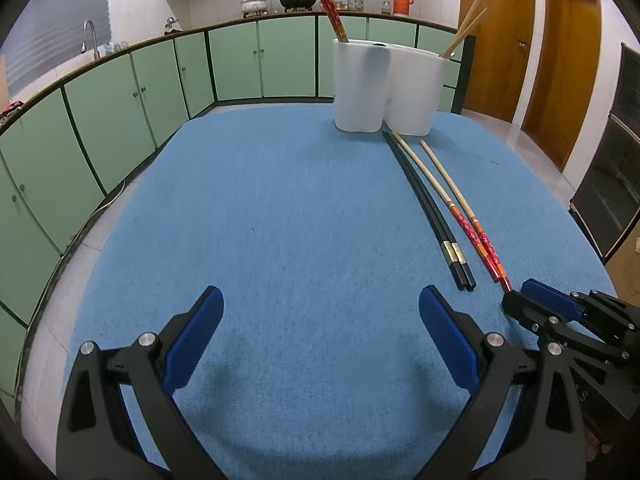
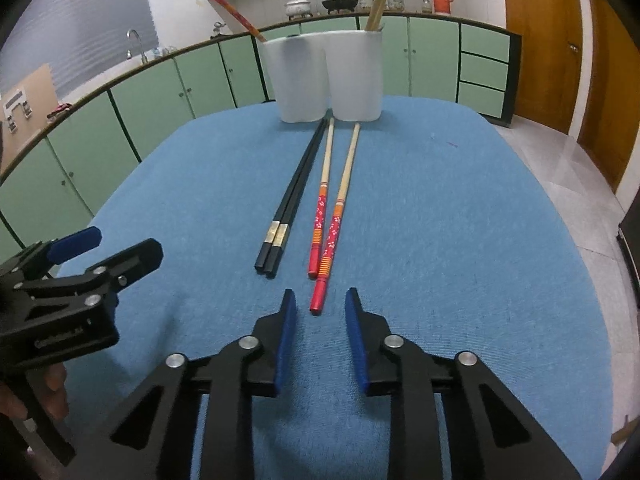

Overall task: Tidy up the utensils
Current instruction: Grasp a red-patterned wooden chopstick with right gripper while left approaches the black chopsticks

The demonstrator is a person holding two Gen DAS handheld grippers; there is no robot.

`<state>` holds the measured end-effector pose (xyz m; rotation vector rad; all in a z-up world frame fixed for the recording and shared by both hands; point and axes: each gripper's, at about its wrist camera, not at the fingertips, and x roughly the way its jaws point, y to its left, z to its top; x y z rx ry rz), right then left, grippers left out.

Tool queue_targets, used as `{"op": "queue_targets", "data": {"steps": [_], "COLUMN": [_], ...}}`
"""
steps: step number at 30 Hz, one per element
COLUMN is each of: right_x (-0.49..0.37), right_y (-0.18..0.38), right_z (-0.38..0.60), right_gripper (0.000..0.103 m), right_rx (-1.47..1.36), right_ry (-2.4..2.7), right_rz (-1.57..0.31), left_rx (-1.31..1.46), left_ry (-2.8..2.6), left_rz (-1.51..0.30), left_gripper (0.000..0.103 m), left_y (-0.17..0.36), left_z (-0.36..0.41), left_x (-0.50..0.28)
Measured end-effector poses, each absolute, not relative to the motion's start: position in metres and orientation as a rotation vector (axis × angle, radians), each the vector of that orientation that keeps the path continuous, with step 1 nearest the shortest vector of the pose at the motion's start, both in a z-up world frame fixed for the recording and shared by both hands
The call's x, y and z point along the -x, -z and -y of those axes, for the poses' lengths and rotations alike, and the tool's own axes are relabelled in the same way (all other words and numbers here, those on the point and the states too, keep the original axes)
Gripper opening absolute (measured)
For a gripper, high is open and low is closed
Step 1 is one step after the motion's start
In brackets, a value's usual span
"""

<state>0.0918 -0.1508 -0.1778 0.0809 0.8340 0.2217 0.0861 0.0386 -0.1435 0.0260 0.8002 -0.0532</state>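
Right gripper (image 2: 318, 300) fingers, narrowly parted, flank the red chopstick's (image 2: 326, 256) end untouched; left gripper (image 1: 320, 300) gapes empty.

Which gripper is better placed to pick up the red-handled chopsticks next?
Right. The right gripper sits just short of the red-handled chopsticks, fingers lined up either side of the nearer end. The left gripper is wide open over bare blue cloth, off to the side.

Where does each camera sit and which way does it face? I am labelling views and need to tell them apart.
Left wrist: on the left gripper, looking down the blue table at the white holder; its open jaws and the right gripper show.
Right wrist: on the right gripper, facing the red chopsticks; left gripper and hand show.
Shared: holder, black chopsticks, red chopsticks.
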Motion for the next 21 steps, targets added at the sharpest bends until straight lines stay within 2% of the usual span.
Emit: {"op": "queue_targets", "data": {"steps": [3,7,21], "right_x": [-0.093,-0.095,-0.089], "right_y": [0.179,0.18,0.175], "right_z": [0.151,0.154,0.188], "right_gripper": [0.02,0.006,0.006], "right_rx": [-0.08,-0.083,-0.123], "right_ry": [-0.212,-0.196,-0.152], "right_rz": [-0.838,-0.844,-0.815], "left_rx": [-0.023,-0.018,-0.053], "left_ry": [0.058,0.069,0.124], "left_rz": [-0.806,-0.81,-0.83], "left_gripper": [0.095,0.095,0.095], "left_y": [0.144,0.144,0.149], "left_z": [-0.036,-0.029,0.013], "left_x": [-0.088,-0.089,-0.102]}}
